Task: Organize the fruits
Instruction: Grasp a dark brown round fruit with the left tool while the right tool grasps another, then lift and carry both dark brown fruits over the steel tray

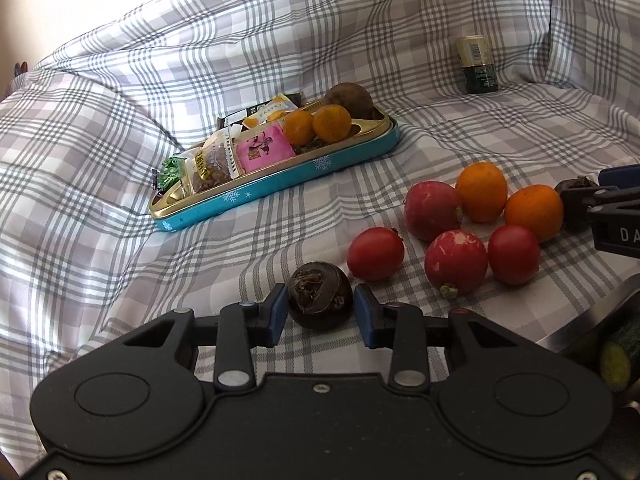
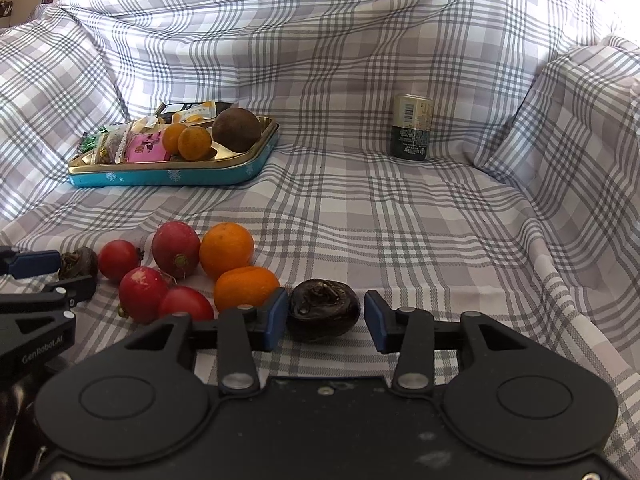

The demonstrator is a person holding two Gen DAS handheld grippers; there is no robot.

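Straddling a dark fruit each, left gripper (image 1: pixel 321 312) and right gripper (image 2: pixel 325 316) have fingers released, lower centre; tin (image 1: pixel 280 184), upper left, holds three fruits, seven more loose on the cloth (image 1: pixel 120 264)

Left gripper (image 1: pixel 321 314) angled downward, jaws parted, right gripper (image 2: pixel 325 318) angled downward, jaws parted wider
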